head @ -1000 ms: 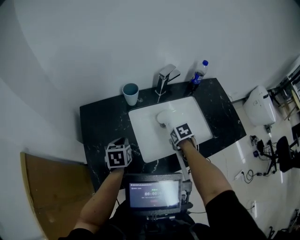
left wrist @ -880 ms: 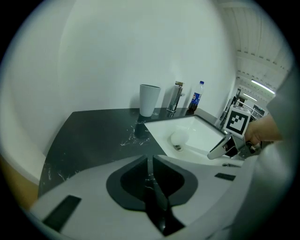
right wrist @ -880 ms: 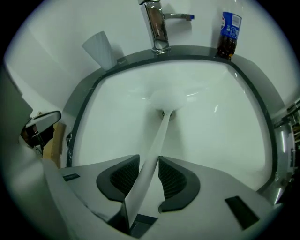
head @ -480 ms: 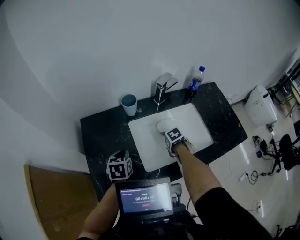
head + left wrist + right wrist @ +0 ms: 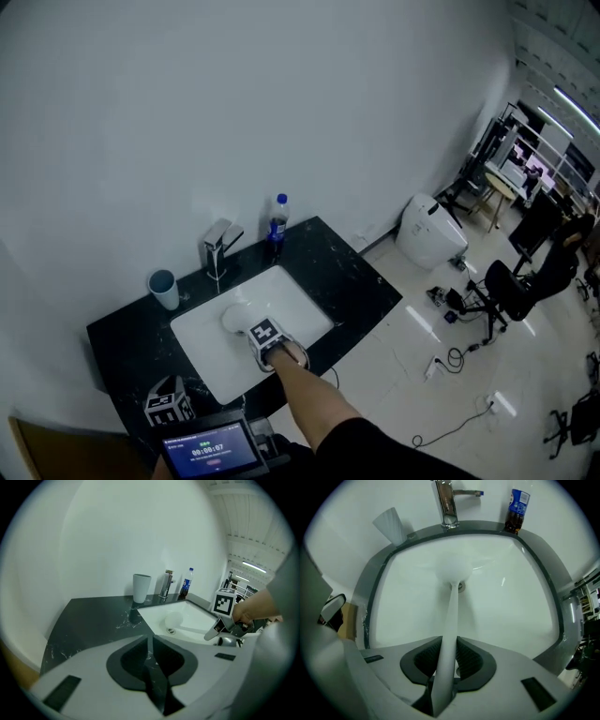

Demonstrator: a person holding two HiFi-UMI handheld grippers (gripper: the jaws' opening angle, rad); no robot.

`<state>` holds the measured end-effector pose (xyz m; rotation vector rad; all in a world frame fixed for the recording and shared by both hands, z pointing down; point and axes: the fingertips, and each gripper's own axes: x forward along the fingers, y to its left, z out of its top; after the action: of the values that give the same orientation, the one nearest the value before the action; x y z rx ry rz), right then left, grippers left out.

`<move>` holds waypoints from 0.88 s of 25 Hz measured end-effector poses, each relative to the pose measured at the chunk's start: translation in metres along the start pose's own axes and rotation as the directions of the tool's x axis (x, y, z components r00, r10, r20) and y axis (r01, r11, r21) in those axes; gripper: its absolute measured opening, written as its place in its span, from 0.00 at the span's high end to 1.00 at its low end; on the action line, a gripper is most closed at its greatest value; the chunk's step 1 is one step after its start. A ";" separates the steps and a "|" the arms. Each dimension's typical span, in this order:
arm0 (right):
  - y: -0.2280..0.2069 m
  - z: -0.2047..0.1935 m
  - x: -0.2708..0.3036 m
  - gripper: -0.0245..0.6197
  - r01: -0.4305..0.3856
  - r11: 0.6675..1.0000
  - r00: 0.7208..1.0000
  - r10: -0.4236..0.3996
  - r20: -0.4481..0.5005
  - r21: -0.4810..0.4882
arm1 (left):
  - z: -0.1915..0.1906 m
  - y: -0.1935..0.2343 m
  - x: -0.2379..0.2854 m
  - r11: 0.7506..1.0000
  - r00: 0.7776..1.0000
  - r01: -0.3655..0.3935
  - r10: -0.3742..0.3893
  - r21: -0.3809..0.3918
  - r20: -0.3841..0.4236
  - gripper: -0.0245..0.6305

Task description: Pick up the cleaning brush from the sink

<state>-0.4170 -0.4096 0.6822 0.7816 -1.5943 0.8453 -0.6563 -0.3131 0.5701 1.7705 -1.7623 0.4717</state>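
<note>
**A:** Head view?
**B:** The right tongs (image 5: 255, 330) point straight down into the sink (image 5: 314, 319), over the brush (image 5: 234, 319). The left tongs (image 5: 172, 398) wait low at the table (image 5: 122, 342) edge, out of the way.
**A:** Left tongs view?
**B:** Jaws together, empty. This job seems to need one hand.
**A:** Right tongs view?
**B:** The jaws have just been closing and now pinch the white handle (image 5: 451, 620). The brush's far end lies at the drain (image 5: 461, 587), so lifting looks next.

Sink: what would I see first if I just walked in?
The white rectangular sink glows against its black marble counter. In it, a white long-handled cleaning brush has its round head by the drain, and the right gripper has just closed its jaws on the handle.
</note>
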 end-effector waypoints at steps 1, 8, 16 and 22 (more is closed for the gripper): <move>0.003 -0.002 -0.006 0.88 -0.014 1.000 0.999 0.014 0.029 0.013 | 0.003 -0.001 -0.005 1.000 1.000 0.005 -0.005 0.006 0.016 0.89; 0.010 -0.029 -0.057 0.88 -0.106 0.992 0.971 0.087 0.221 0.076 | 0.024 -0.037 -0.032 0.988 0.980 0.144 -0.134 -0.060 0.144 0.94; -0.031 -0.082 -0.108 0.88 -0.218 0.976 0.892 0.211 0.401 -0.028 | 0.034 -0.134 -0.066 0.992 0.957 0.128 -0.129 0.021 0.260 0.94; -0.094 -0.129 -0.153 0.88 -0.229 0.950 0.826 0.306 0.473 -0.214 | 0.016 -0.249 -0.090 0.997 0.942 0.069 -0.056 -0.028 0.331 0.94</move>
<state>-0.2462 -0.3422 0.5589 0.7124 -2.2507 0.7405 -0.4185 -0.2661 0.4624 1.9593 -1.9142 0.1140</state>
